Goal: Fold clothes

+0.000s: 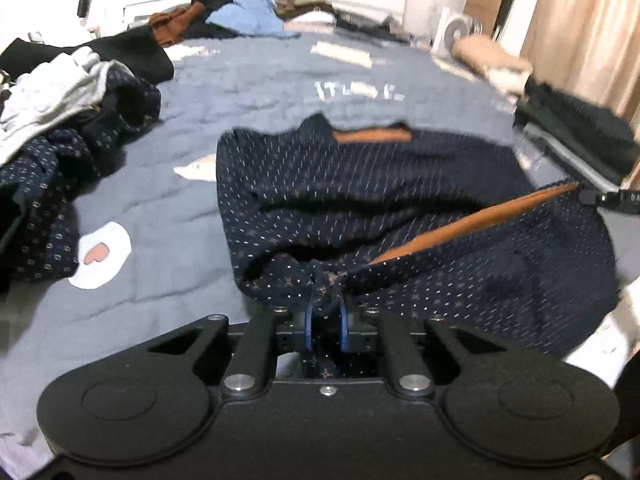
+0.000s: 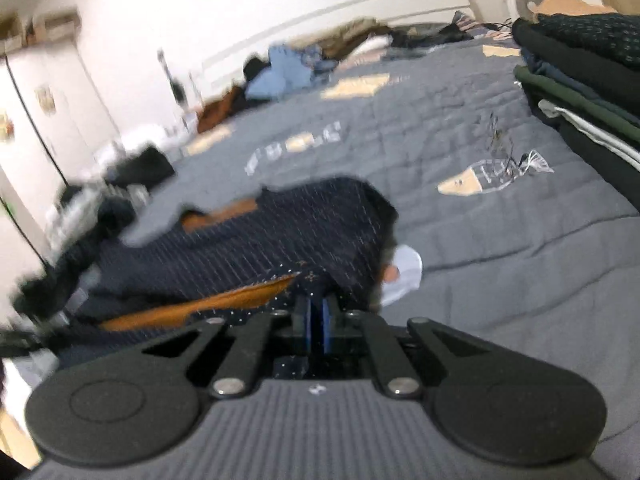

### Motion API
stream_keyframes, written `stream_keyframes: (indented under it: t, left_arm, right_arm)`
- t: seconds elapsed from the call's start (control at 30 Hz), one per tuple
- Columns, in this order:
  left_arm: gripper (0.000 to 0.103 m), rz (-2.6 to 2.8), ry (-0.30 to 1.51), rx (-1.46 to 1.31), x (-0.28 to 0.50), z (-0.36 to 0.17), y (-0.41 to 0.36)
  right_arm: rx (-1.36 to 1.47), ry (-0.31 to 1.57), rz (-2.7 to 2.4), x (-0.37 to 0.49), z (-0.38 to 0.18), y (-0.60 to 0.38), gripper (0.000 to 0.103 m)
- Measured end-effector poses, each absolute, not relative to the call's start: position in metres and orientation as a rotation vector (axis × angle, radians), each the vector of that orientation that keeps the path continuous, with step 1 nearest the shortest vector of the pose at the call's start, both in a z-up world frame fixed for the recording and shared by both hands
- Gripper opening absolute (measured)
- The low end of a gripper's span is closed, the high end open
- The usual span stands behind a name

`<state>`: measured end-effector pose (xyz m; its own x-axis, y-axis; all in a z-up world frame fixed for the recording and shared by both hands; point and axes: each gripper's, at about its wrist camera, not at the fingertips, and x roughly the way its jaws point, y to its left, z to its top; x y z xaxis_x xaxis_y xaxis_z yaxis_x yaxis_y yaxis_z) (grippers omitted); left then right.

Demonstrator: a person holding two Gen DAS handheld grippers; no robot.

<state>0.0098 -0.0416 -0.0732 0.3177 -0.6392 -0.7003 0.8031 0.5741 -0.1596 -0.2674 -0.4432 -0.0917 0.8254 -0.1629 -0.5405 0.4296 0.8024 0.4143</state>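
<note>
Near front edge of bed (image 1: 168, 280) lies navy dotted garment (image 1: 360, 184); our left tool (image 1: 326, 314) and right tool (image 2: 318, 312) both pinch its hem. Next we lift together, fold toward collar.

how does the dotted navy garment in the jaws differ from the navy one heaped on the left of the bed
The dotted garment lies spread across the quilt; the heaped garment is crumpled at its edge. The dotted garment shows an orange lining and is pinched by both grippers; the heaped garment shows small squares and lies untouched. Both are dark navy.
</note>
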Motion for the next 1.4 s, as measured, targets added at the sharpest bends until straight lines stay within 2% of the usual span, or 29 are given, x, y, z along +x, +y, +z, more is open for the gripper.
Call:
stream_keyframes:
  t: [0.23,0.43,0.73,0.83,0.93,1.07,1.13,1.2,1.4]
  left_arm:
    - [0.010,-1.053,0.777,0.148,-0.004,-0.040,-0.020]
    - [0.010,-1.106,0.788,0.212,-0.024,-0.032,0.006]
    - [0.010,-0.962,0.946,0.322,-0.014,-0.080,0.001]
    - [0.014,-0.919,0.969,0.346,-0.010,-0.094,-0.008]
    - [0.017,-0.901,0.971,0.351,-0.010,-0.096,-0.007]
    - [0.031,-0.883,0.891,0.222,-0.010,-0.070,0.019]
    - [0.034,-0.880,0.847,0.166,-0.010,-0.055,0.027]
    - [0.041,-0.880,0.805,0.110,-0.012,-0.038,0.029]
    - [0.043,-0.933,0.718,0.030,-0.014,-0.005,-0.015]
  right_arm:
    - [0.630,0.434,-0.282,-0.304,-0.068,-0.434,0.005]
    - [0.655,0.462,-0.235,-0.326,-0.063,-0.428,0.005]
    - [0.437,0.792,-0.348,-0.301,-0.111,-0.408,0.007]
    - [0.309,0.821,-0.357,-0.288,-0.118,-0.396,0.008]
    - [0.355,0.780,-0.393,-0.297,-0.111,-0.400,0.012]
    - [0.438,0.657,-0.464,-0.320,-0.087,-0.412,0.019]
    - [0.468,0.580,-0.491,-0.331,-0.073,-0.419,0.029]
    - [0.469,0.522,-0.497,-0.334,-0.060,-0.421,0.033]
    - [0.442,0.457,-0.428,-0.303,-0.035,-0.418,0.038]
